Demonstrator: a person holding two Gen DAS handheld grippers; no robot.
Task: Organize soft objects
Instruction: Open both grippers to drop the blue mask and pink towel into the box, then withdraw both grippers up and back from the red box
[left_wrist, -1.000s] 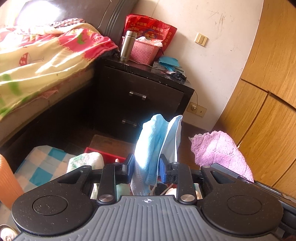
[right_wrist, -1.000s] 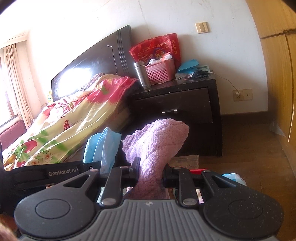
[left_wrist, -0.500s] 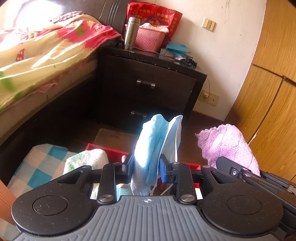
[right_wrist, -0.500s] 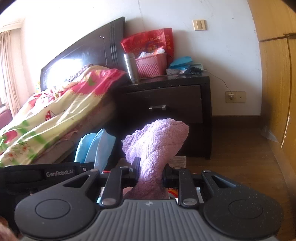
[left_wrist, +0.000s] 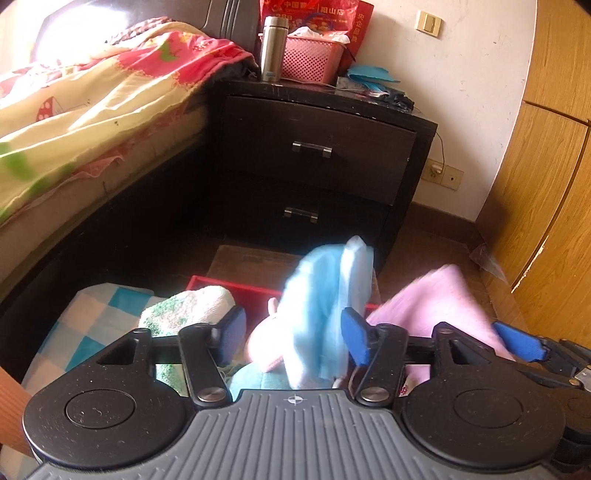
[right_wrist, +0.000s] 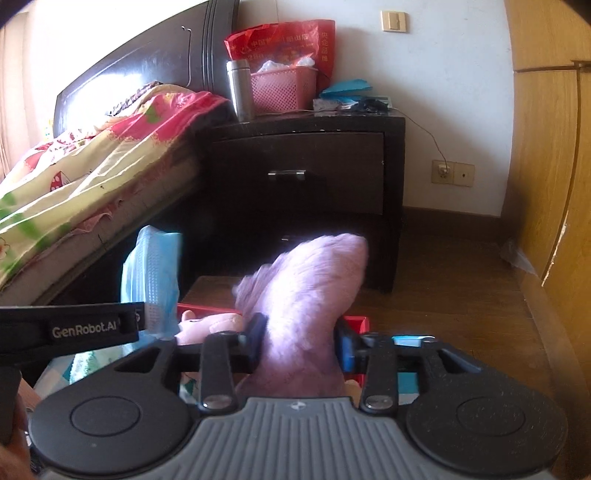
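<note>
In the left wrist view my left gripper (left_wrist: 293, 336) hangs over a red box (left_wrist: 221, 285). Its jaws are opening. A blue face mask (left_wrist: 325, 295), blurred, stands between them and leans on the right finger, with a gap at the left finger. Below lie a pink plush toy (left_wrist: 260, 345) and a white-green towel (left_wrist: 192, 306). In the right wrist view my right gripper (right_wrist: 300, 343) is opening too, and a purple knitted towel (right_wrist: 310, 291), blurred, stands loose between its fingers. The red box (right_wrist: 356, 323) shows under it.
A dark nightstand (left_wrist: 317, 155) stands just behind the box, with a steel flask (left_wrist: 273, 48) and a pink basket (left_wrist: 310, 59) on top. A bed with a flowered quilt (left_wrist: 92, 103) is on the left and a wooden wardrobe (left_wrist: 546, 184) on the right. A blue checked cloth (left_wrist: 88, 325) lies at the left.
Both grippers have sunk toward the red box. Both pairs of jaws have spread apart. The mask and the purple towel, held tight before, now stand loose and blurred.
</note>
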